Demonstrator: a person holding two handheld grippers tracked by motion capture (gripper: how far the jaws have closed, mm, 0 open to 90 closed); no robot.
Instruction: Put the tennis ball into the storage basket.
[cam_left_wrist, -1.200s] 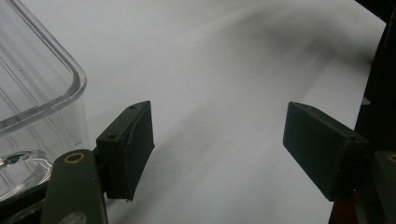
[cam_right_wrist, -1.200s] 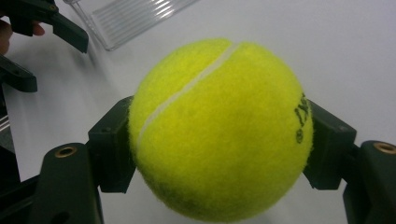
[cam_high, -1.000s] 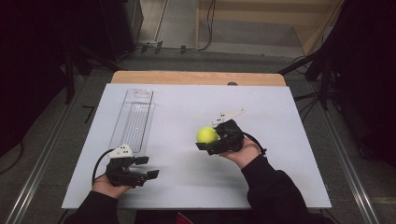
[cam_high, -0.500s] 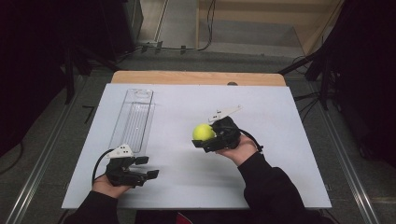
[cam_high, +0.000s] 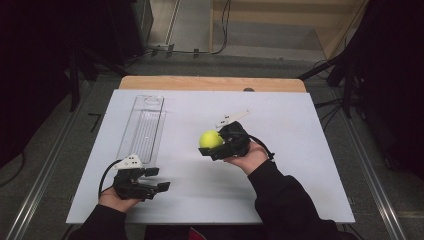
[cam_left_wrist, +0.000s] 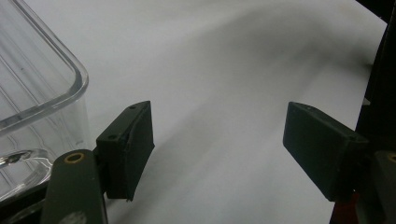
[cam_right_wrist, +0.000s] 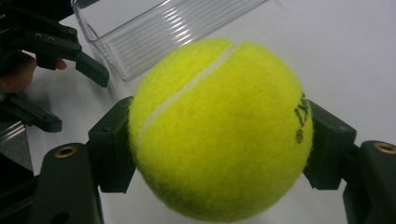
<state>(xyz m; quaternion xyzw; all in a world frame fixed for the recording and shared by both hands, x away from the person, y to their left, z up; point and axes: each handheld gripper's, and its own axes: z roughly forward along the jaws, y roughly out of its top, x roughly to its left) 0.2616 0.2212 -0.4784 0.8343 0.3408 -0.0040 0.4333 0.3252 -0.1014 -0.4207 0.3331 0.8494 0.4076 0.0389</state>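
A yellow-green tennis ball (cam_high: 210, 139) (cam_right_wrist: 219, 128) is clamped between the jaws of my right gripper (cam_high: 214, 145) (cam_right_wrist: 219, 149), held above the middle of the white table (cam_high: 300, 165). A long clear plastic tray (cam_high: 142, 129) (cam_right_wrist: 154, 32) lies at the left; its near corner (cam_left_wrist: 42, 88) sits beside my left gripper. My left gripper (cam_high: 155, 182) (cam_left_wrist: 217, 149) rests low near the table's front left, just below the tray's near end, jaws wide apart with nothing between them.
A wooden strip (cam_high: 210, 83) borders the table's far edge. Dark floor, cables and stands surround the table. White tabletop stretches to the right of my right hand (cam_high: 245, 160).
My right gripper has carried the tennis ball to the left, toward the tray. My left gripper has stayed where it was.
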